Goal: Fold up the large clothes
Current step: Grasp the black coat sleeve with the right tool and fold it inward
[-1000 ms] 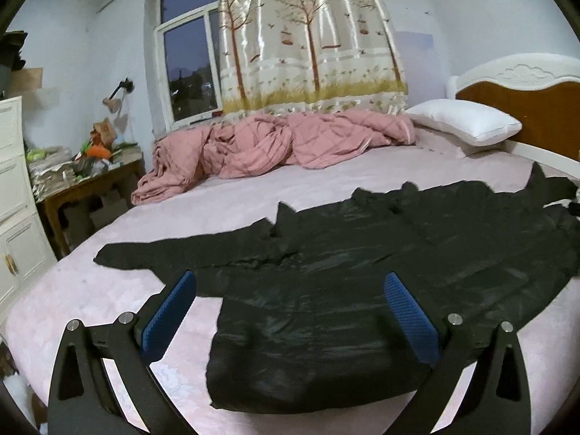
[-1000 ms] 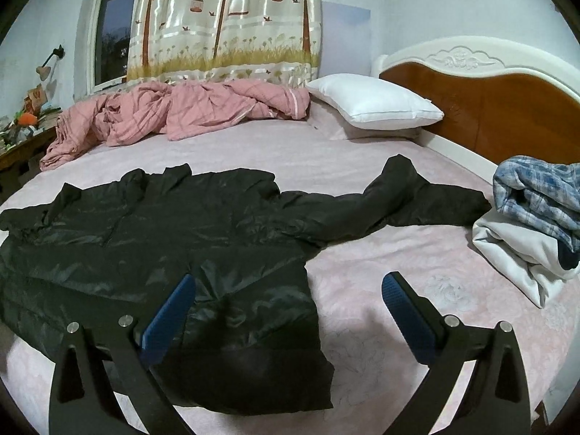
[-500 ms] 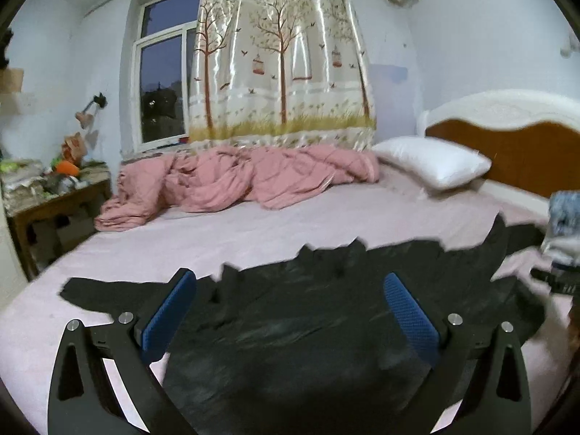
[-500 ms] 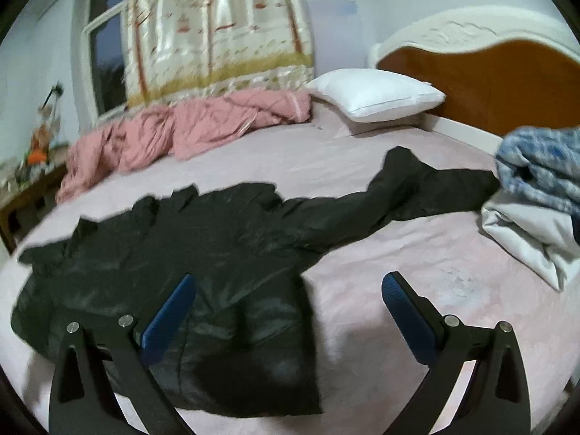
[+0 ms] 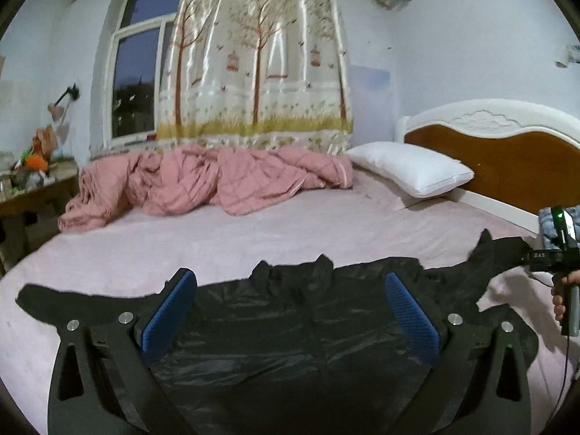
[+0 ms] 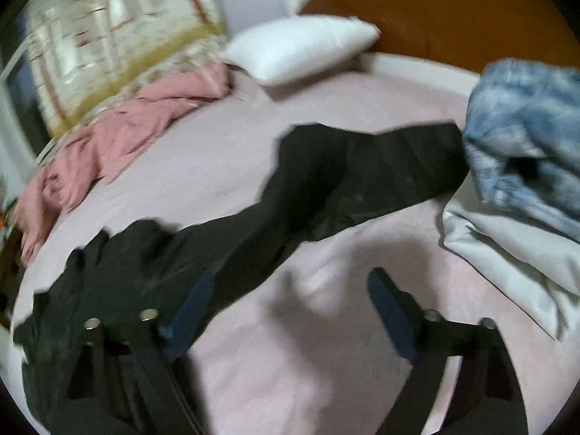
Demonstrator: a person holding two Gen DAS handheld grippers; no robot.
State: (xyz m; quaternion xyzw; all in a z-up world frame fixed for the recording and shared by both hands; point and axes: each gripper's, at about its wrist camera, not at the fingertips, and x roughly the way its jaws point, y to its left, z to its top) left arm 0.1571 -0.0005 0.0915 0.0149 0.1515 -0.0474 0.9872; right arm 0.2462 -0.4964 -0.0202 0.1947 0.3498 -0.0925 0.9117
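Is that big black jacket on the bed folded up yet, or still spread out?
Spread out. The black jacket lies flat on the bed, one sleeve stretched toward the folded clothes, the other sleeve out sideways.

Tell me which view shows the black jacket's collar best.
The left wrist view: it is sharp and shows the black jacket laid flat, collar centred. The right wrist view is motion-blurred, showing mainly one outstretched sleeve.

We find the jacket (image 5: 290, 326) spread flat on the bed (image 5: 253, 232), one sleeve (image 5: 72, 295) reaching left, the other sleeve (image 6: 362, 166) reaching right toward a pile of clothes (image 6: 518, 166). Behind the jacket lies a quilt (image 5: 203, 185); right of the quilt, a pillow (image 5: 409, 174) sits against the headboard (image 5: 507, 159).
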